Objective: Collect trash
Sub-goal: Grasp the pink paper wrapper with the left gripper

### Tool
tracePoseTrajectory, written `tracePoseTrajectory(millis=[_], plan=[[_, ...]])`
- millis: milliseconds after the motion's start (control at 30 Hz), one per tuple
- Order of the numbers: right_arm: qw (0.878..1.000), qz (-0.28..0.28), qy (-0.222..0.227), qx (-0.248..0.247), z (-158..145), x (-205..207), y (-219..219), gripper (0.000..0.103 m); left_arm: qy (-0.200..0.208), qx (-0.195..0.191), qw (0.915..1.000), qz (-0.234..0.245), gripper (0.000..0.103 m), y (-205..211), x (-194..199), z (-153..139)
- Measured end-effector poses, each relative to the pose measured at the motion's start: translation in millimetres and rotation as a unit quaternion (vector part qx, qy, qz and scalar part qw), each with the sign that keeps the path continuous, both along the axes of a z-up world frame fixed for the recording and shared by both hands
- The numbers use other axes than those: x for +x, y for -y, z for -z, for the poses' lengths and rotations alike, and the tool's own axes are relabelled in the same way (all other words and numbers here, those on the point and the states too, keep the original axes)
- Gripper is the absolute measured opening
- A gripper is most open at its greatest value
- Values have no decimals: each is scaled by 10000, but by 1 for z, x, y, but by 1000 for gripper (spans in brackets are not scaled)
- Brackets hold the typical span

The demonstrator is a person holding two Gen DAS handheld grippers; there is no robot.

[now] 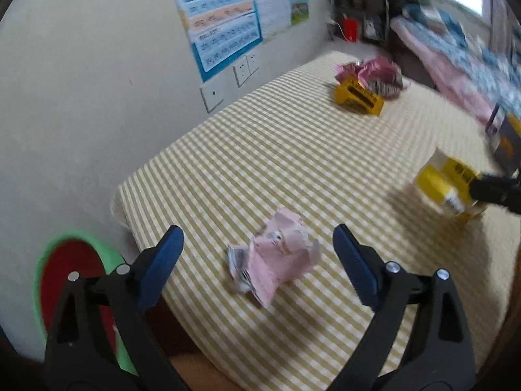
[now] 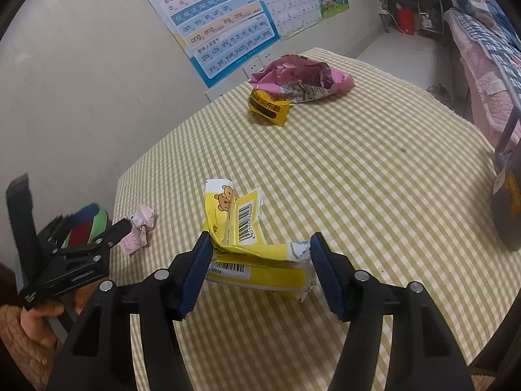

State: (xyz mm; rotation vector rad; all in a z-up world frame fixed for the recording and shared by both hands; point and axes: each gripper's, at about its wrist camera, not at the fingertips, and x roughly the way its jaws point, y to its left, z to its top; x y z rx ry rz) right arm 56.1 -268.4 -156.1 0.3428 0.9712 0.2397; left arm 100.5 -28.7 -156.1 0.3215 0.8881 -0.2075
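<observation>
A crumpled pink wrapper (image 1: 273, 257) lies near the table's left corner, between the open fingers of my left gripper (image 1: 257, 247); it also shows in the right wrist view (image 2: 138, 228). A torn yellow carton (image 2: 247, 244) sits between the fingers of my right gripper (image 2: 260, 254), which stand around it, touching or nearly touching its ends. The same carton (image 1: 446, 185) shows in the left wrist view. A yellow packet (image 2: 268, 106) and a pink bag (image 2: 299, 76) lie at the far side.
The table has a yellow checked cloth (image 2: 374, 169) and stands against a wall with posters (image 2: 215, 16). A green-rimmed bin with a red inside (image 1: 71, 280) stands below the left corner. A dark container (image 2: 508, 202) stands at the right edge. A bed (image 2: 482, 65) is behind.
</observation>
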Motion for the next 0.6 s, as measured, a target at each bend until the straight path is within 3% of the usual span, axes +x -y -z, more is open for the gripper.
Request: tracePoseTrajectory(millis=[100, 167, 233, 367, 600], plan=[[10000, -9, -7, 64, 1, 1, 2, 60, -513, -98, 9984, 214, 90, 3, 14, 10], [9999, 2, -14, 131, 2, 2, 4, 60, -808, -87, 9965, 193, 84, 4, 21, 19], [9999, 5, -20, 164, 3, 3, 5, 60, -1025, -7, 9945, 201, 69, 5, 28, 31], [9999, -21, -23, 160, 2, 3, 5, 60, -946, 176, 9951, 239, 65, 8, 28, 38], [10000, -72, -33, 48, 3, 4, 0, 60, -652, 153, 9974, 248, 52, 18, 21, 31]])
